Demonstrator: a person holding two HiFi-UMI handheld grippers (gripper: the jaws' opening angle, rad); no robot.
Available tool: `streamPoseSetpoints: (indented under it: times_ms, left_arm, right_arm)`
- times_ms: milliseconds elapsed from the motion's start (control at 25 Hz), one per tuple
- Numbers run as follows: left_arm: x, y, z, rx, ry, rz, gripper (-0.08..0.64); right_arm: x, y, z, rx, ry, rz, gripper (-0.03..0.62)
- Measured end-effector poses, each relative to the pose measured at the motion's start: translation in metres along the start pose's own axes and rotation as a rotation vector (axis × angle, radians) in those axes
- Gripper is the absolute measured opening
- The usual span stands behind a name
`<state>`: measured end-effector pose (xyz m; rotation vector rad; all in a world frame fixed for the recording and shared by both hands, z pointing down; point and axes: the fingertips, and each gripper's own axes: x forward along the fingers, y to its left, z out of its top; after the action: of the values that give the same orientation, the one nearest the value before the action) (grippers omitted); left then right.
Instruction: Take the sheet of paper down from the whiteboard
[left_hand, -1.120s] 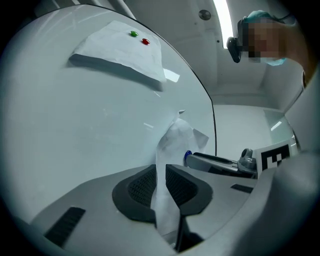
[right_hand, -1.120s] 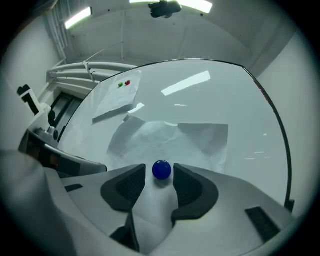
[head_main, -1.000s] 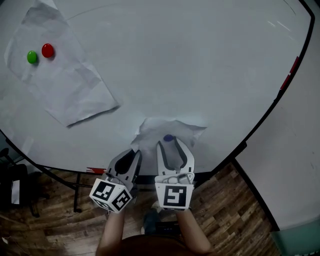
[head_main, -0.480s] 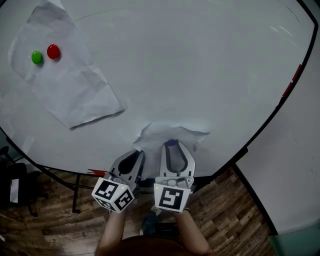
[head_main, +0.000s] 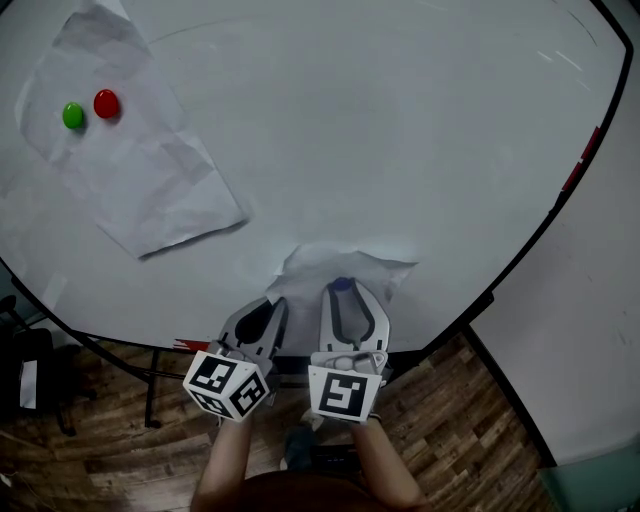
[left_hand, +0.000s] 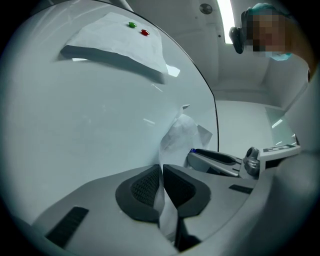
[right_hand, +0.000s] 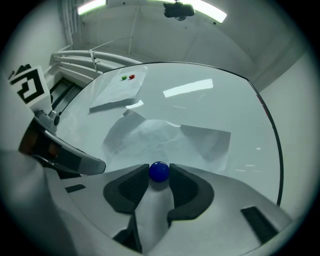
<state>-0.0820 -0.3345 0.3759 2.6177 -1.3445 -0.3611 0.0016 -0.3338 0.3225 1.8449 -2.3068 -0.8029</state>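
A crumpled white sheet (head_main: 345, 262) hangs low on the whiteboard (head_main: 400, 120), with a blue magnet (head_main: 342, 285) on it. My right gripper (head_main: 343, 291) has this blue magnet (right_hand: 159, 171) between its fingertips. Both pads touch it, and the jaws are opening slightly. Just to the left, my left gripper (head_main: 270, 304) is shut on the sheet's lower left edge. In the left gripper view the paper (left_hand: 181, 132) runs down between the pressed pads (left_hand: 145, 186).
A second, larger sheet (head_main: 130, 165) hangs at the board's upper left under a green magnet (head_main: 73, 115) and a red magnet (head_main: 106, 103). The board's dark lower rim (head_main: 110, 345) runs just below the grippers. Wooden floor (head_main: 470, 430) lies beneath.
The right gripper's jaws have come in from wide apart onto the blue magnet. The left gripper keeps its hold on the paper edge.
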Motion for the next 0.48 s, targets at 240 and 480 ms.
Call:
streamPoseSetpoints:
  times_ms: [240,480]
  left_arm:
    - [0.0002,0.007,-0.0005,-0.125,-0.019,0.009,0.025]
    - [0.0004,0.0081,0.0006,-0.201,-0.057,0.017,0.025]
  right_arm:
    - [-0.0002,-0.0002,-0.0003,-0.002,0.025,0.023,0.135]
    - [-0.0017,-0.0011,0.0033,-0.021,0.046,0.032,0.135]
